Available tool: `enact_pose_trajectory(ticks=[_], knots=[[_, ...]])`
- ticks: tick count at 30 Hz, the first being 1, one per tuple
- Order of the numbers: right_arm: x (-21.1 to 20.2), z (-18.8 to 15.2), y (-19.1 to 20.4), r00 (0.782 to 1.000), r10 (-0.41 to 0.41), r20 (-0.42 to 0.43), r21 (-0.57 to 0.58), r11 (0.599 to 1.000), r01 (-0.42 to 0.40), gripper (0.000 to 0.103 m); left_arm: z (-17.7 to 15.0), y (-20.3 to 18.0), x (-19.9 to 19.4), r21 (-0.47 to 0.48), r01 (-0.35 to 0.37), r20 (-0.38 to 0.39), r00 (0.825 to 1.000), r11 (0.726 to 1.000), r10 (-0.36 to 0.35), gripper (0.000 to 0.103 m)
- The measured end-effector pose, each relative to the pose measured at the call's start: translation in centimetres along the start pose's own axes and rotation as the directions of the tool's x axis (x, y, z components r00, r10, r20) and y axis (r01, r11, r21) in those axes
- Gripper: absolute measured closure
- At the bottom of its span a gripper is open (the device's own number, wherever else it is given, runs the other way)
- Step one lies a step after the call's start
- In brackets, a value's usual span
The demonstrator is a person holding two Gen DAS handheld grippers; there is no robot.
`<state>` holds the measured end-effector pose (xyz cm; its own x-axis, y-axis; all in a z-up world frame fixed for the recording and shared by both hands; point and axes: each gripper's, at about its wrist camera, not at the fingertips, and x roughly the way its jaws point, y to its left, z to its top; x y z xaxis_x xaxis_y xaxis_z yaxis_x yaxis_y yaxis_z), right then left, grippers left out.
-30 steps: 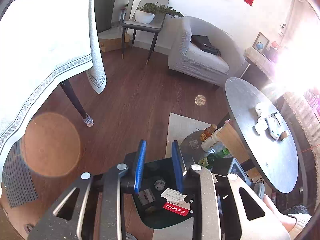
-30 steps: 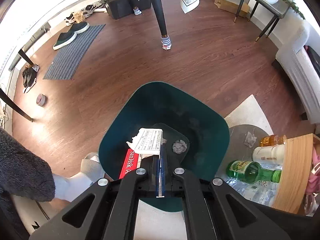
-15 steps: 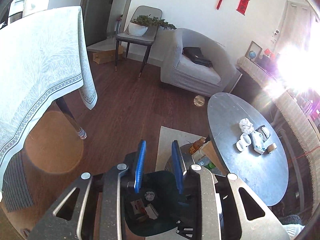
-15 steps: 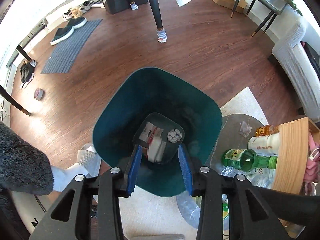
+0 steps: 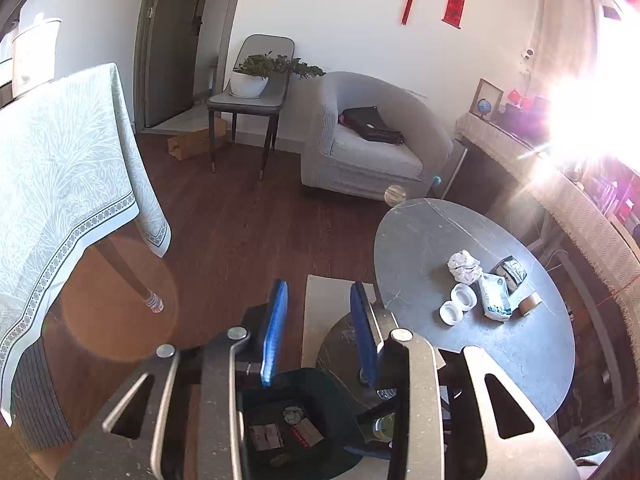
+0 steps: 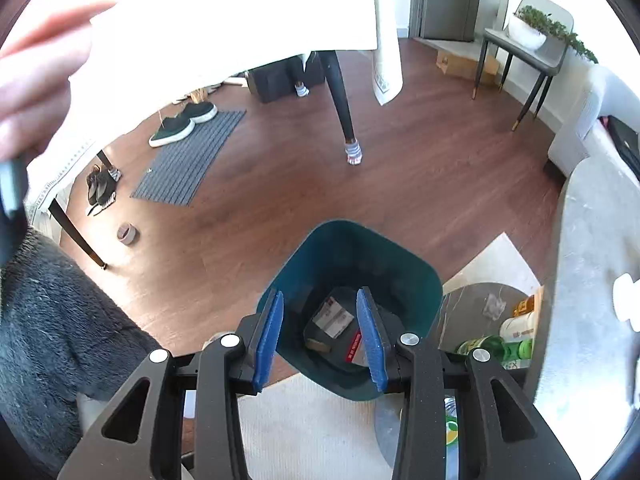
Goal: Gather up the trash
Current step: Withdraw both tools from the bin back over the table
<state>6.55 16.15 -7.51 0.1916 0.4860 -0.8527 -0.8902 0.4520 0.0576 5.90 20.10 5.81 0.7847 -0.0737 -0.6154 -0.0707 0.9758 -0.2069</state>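
The teal bin [image 6: 360, 248] stands on the floor below both grippers and also shows in the left wrist view [image 5: 344, 436]. In it lie a printed paper box [image 6: 334, 318], a red card pack [image 6: 354, 346] and a paper ball [image 5: 294, 414]. My right gripper [image 6: 320, 294] hangs open above the bin with nothing between its blue pads. My left gripper [image 5: 318, 292] is higher, its jaws opening and empty. On the round dark table [image 5: 420, 232] to the right lie crumpled white paper [image 5: 464, 266], a tissue pack [image 5: 496, 296], a dark packet [image 5: 512, 270] and two small white cups [image 5: 458, 304].
A clothed dining table [image 5: 60, 168] stands left, an armchair [image 5: 372, 148] and a chair with a plant [image 5: 252, 96] at the back. Bottles [image 6: 504, 346] sit on a low shelf beside the bin. A tape roll [image 6: 127, 233] and shoes [image 6: 182, 122] are on the floor. A person's fuzzy sleeve [image 6: 52, 320] is at left.
My right gripper opened and dropped the paper and the red pack in the bin. Both grippers then rose away from the bin and tilted up, showing more of the room.
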Motion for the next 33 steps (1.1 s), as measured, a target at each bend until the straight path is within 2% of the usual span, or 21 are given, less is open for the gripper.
enact_pose_trajectory(ticks=[7,14,26,29,33], knots=[[-4.2,-0.3,-1.3,0.995,-0.036,0.094,0.027,0.999,0.034,0.064,0.4,-2.6,0.7,0.029,0.027,0.008,1.000,0.999,-0.027,0.058],[-7.6,-2.2,-4.5,0.981,-0.126,0.145,0.092,0.989,0.114,0.064,0.3,-5.7,2.1,0.077,0.042,-0.001,0.999,0.996,-0.042,0.052],[-11.9,-6.4,-10.4,0.952,-0.246,0.180,0.238,0.950,0.201,0.064,-1.3,-11.3,6.4,0.179,0.083,-0.087,0.994,0.980,-0.068,0.048],[-12.9,-7.6,-11.6,0.943,-0.274,0.186,0.269,0.938,0.219,0.057,-2.0,-13.0,7.8,0.215,0.095,-0.123,0.990,0.972,-0.070,0.048],[-14.1,-9.6,-13.9,0.932,-0.311,0.184,0.314,0.917,0.245,0.052,-2.9,-15.2,9.4,0.267,0.101,-0.150,0.987,0.958,-0.062,0.048]])
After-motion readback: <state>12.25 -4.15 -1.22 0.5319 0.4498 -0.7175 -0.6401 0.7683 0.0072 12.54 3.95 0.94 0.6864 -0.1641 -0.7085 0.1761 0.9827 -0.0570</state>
